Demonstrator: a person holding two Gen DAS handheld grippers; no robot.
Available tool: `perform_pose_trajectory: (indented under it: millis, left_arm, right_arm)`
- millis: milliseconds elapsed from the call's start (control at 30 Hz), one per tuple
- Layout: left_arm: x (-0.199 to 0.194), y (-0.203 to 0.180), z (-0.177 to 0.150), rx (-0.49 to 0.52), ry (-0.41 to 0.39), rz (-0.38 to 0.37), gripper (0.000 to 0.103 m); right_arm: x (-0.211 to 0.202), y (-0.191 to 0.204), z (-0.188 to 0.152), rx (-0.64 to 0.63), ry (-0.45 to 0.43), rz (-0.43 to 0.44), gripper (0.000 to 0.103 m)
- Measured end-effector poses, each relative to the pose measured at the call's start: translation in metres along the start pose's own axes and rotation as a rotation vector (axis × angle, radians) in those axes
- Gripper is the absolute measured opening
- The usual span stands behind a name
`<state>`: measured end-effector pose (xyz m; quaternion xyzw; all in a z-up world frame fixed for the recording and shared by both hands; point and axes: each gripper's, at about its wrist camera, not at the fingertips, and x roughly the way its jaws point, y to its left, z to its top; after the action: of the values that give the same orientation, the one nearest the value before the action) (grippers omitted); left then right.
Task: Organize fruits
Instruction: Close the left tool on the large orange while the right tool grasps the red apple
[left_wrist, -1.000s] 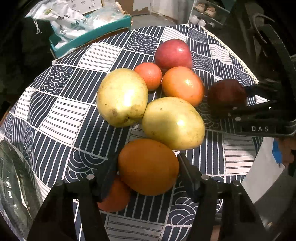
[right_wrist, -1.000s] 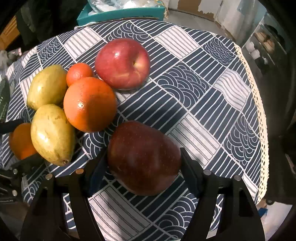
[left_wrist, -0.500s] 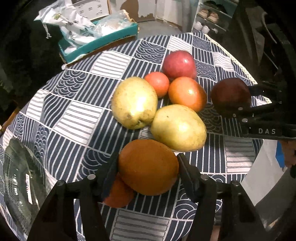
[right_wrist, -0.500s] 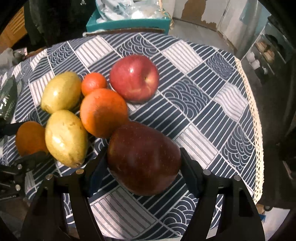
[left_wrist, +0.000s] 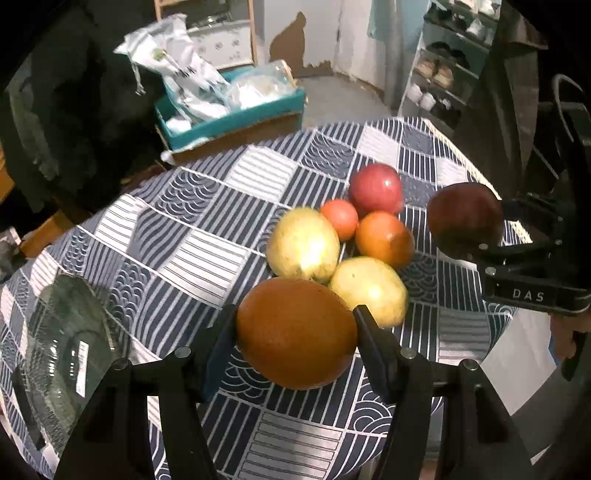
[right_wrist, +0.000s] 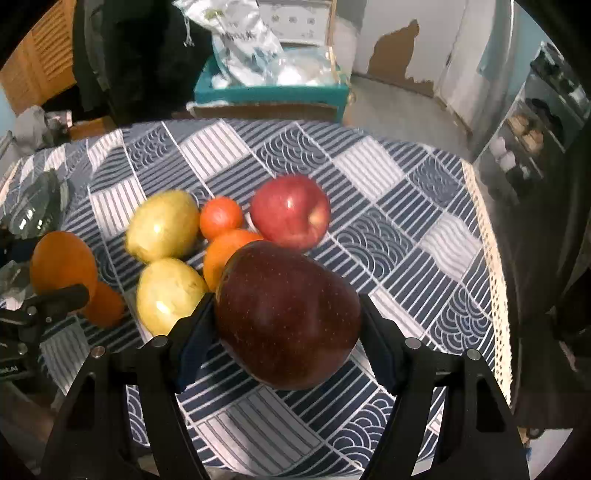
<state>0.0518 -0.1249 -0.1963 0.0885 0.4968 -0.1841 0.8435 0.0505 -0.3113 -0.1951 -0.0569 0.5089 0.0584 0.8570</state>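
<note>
**A:** Two fruits aloft over the patterned surface (left_wrist: 207, 236): the left gripper (left_wrist: 295, 332) has its jaws clenched on a large orange (left_wrist: 295, 332), and the right gripper (right_wrist: 288, 321) has its jaws clenched on a dark red apple (right_wrist: 288, 321). Neither fruit appears to touch the cloth.

**B:** And what lies below them?

**A:** A tight cluster near the middle of the surface: two yellow-green pears (left_wrist: 303, 243), touching; a second orange (left_wrist: 384, 238); a small tangerine (left_wrist: 339, 218); and a bright red apple (right_wrist: 290, 212) toward the far edge. One more small orange fruit (right_wrist: 105, 304) sits by the near-left edge, just under the left gripper in the right wrist view.

**B:** Where would the held fruit go?

**A:** Likely the clear glass bowl (left_wrist: 66, 347) at the left edge of the surface. That is a judgement from the task, not something shown.

**B:** Which hand is better placed?

**A:** The left. The bowl lies to the left of its jaws, with open cloth between. From the right gripper the bowl (right_wrist: 33, 206) is well apart, across the whole cluster, so the dark red apple would have to pass over the pears. The large orange is nearly round, so its axis matters little on release.
</note>
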Motion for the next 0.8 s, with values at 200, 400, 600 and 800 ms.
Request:
perform_pose_trajectory:
  millis: [200,400,600,800]
  left_arm:
    - [-0.02,0.008,0.006,-0.03,-0.042,0.018,0.064]
    - [-0.039,0.013,0.009,-0.049,-0.079,0.027,0.064]
    - [-0.058,0.022,0.013,-0.086,-0.117,0.036,0.064]
    - [-0.079,0.031,0.013,-0.113,-0.165,0.056,0.064]
  right_arm:
    - [-0.023,0.004,0.007,-0.002,-0.072,0.014,0.074]
    - [-0.044,0.009,0.014,-0.003,-0.132,0.029,0.074]
    - [-0.065,0.017,0.021,-0.012,-0.193,0.045,0.074]
    - [-0.083,0.027,0.027,-0.028,-0.247,0.056,0.074]
